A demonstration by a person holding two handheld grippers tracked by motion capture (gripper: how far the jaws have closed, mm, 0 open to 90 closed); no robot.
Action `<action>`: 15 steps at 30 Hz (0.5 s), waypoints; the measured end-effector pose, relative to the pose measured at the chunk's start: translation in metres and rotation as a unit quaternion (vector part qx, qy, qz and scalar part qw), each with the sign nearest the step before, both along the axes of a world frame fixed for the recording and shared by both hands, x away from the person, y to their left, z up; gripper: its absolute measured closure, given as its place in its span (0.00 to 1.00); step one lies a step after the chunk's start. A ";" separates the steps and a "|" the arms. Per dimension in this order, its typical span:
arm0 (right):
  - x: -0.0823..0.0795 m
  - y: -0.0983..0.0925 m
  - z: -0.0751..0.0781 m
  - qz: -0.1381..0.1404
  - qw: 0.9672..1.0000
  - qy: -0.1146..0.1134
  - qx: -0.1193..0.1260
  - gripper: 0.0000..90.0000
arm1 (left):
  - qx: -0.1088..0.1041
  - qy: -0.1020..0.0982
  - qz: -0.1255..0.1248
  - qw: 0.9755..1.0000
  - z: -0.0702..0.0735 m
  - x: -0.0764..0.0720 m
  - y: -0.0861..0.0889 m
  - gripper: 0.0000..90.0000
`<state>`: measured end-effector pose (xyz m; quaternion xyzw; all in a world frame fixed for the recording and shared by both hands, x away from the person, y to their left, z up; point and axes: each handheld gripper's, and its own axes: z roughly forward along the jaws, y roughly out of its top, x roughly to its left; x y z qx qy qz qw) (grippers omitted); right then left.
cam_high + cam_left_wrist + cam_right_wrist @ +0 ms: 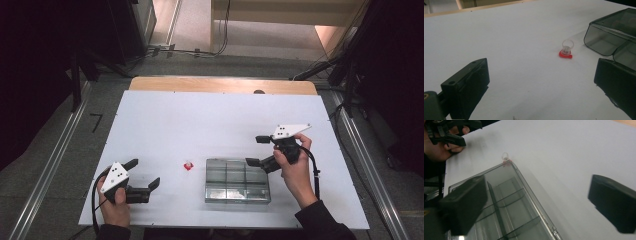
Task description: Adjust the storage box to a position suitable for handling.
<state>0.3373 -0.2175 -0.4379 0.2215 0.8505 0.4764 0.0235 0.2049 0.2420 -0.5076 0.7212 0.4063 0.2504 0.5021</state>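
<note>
Plainly, my left claw [145, 175] stood with jaws apart, empty, aimed at the ring [566, 50] on the counter [200, 120]. My right claw [257, 150] gaped over the box [237, 182], likely to steady it.

Left gripper [541, 87] hovering with jaws spread wide over the white bench [511, 37], small clear ring on a red base [566, 50] sitting ahead, smoky transparent compartment box [614, 35] lying at right

Red-based clear ring [566, 50] upright – beside clear divided box [237, 180].
</note>
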 end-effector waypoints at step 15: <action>-0.024 -0.029 -0.005 -0.029 0.999 0.002 0.042 0.00 | 0.000 0.000 -0.002 1.000 0.000 0.000 -0.001 0.00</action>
